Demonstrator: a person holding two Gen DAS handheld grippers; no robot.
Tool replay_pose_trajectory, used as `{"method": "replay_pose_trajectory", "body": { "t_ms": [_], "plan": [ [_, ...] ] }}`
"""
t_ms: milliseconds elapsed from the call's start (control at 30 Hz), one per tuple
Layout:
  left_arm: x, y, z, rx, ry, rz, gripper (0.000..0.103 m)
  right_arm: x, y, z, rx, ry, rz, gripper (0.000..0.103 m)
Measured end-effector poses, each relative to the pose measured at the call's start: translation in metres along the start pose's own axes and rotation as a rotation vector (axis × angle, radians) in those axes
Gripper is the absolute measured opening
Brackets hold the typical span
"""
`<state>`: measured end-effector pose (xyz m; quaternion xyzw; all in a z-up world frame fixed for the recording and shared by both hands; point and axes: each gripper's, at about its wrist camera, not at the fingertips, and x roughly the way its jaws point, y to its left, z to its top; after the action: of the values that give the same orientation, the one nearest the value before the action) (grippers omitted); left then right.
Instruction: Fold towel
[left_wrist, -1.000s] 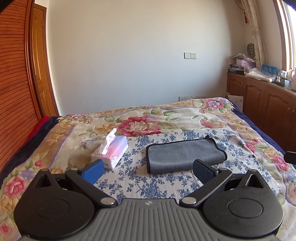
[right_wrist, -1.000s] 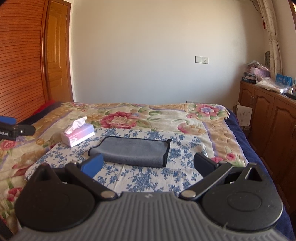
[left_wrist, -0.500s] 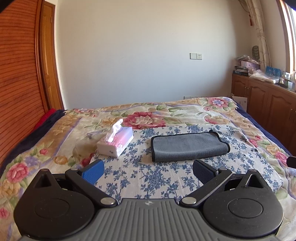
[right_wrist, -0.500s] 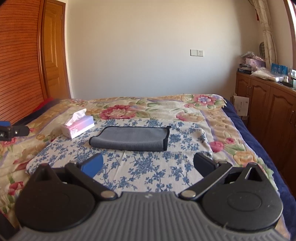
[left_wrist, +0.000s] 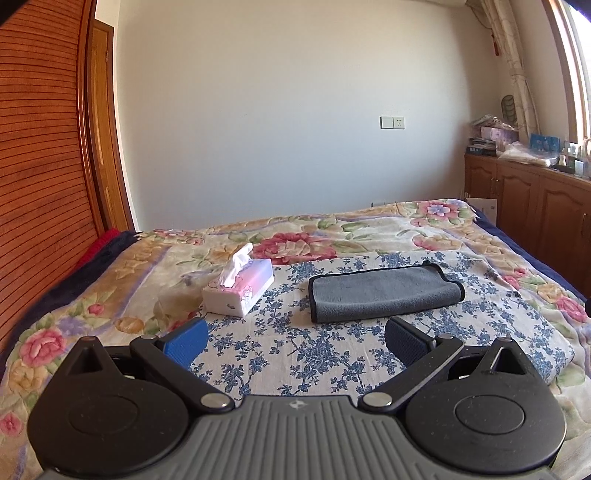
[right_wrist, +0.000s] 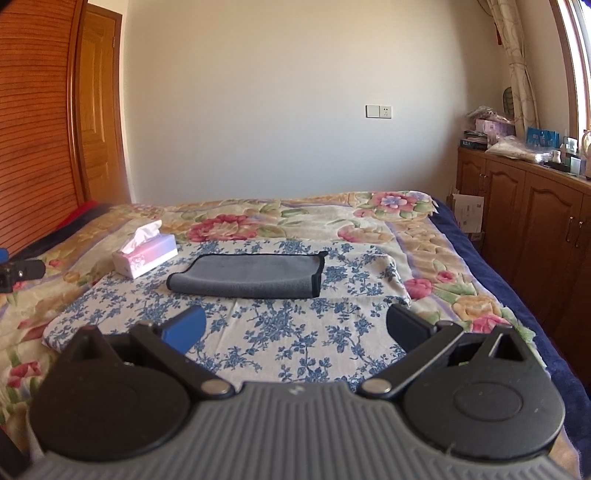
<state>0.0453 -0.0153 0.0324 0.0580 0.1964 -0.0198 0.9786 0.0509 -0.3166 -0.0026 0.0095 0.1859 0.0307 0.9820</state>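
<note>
**Claws wide, backing off from the towel**

Both claws, left claw and right claw, gape wide and hold nothing. The grey towel lies folded on the blue-flowered cloth on the bed, beside the tissue box. I've pulled back and up from it over the last second, so I judge the folding done. Its underside layers are hidden.
</note>
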Motion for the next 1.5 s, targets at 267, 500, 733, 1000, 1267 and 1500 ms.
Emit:
{"method": "replay_pose_trajectory", "body": {
  "t_ms": [267, 500, 733, 1000, 1267, 1500],
  "plan": [
    [-0.001, 0.004, -0.014, -0.023, -0.010, 0.011, 0.103, -0.001, 0.002, -0.007, -0.004, -0.005, -0.006, 0.103],
    [0.002, 0.011, -0.028, -0.045, 0.015, 0.030, 0.103, -0.004, 0.004, -0.009, -0.011, -0.009, 0.000, 0.103],
    [0.003, 0.011, -0.038, -0.025, 0.005, 0.039, 0.103, -0.011, 0.009, -0.013, 0.000, -0.024, -0.001, 0.103],
    [-0.005, 0.013, -0.040, -0.038, -0.040, 0.041, 0.103, -0.011, 0.010, -0.017, -0.008, -0.044, -0.026, 0.103],
    [-0.021, 0.016, -0.041, -0.056, -0.108, 0.038, 0.103, -0.020, 0.014, -0.019, -0.023, -0.100, -0.029, 0.103],
    [-0.030, 0.020, -0.037, -0.072, -0.158, 0.037, 0.103, -0.027, 0.011, -0.018, -0.011, -0.142, -0.033, 0.103]
  ]
}}
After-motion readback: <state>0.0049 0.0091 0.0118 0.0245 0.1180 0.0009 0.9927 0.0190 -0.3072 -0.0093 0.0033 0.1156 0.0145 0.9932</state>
